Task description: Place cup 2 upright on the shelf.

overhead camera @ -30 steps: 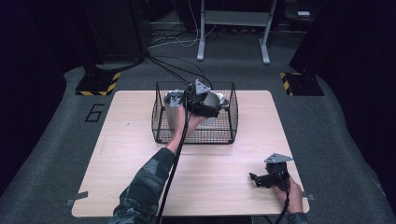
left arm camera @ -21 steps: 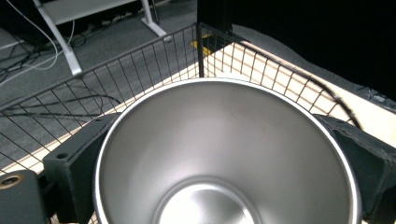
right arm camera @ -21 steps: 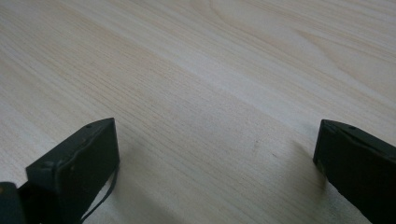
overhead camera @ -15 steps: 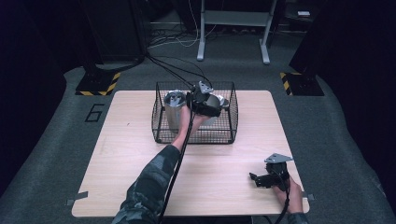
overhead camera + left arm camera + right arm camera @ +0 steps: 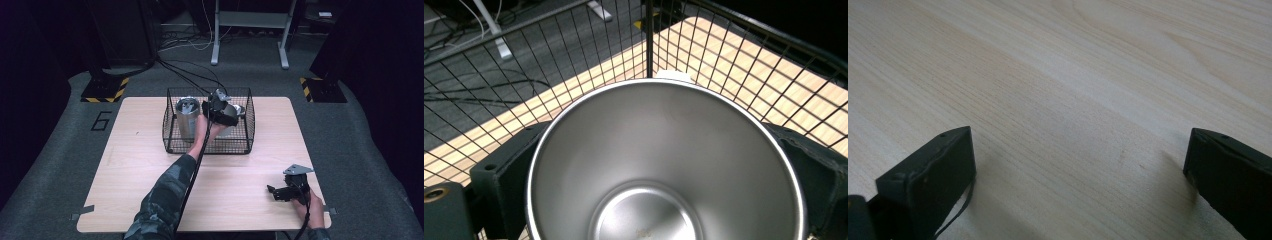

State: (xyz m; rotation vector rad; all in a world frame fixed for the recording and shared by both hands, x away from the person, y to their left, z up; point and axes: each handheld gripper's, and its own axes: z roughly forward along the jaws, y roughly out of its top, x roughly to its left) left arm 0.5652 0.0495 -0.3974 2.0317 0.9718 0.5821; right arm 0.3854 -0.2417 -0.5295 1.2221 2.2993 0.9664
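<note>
A black wire basket (image 5: 172, 131) stands on the wooden table (image 5: 140, 175), toward its far middle. One steel cup (image 5: 186, 119) stands upright in the basket's left part. In the right part my left gripper (image 5: 221, 114) is shut on a second steel cup (image 5: 231, 116). The left gripper view looks into that cup's (image 5: 659, 165) open mouth, a black jaw pressing each side of its wall. My right gripper (image 5: 276, 191) rests near the table's front right corner. Its jaws (image 5: 1078, 170) stand wide open over bare wood.
Basket wires (image 5: 649, 35) rise close around the held cup, and a small white object (image 5: 672, 75) shows just behind its rim. Cables (image 5: 185, 75) run from the basket's back across the floor. A desk frame (image 5: 250, 30) stands beyond the table.
My left gripper has shifted slightly right and toward the near side inside the basket, with the cup in it. The right gripper has stayed put.
</note>
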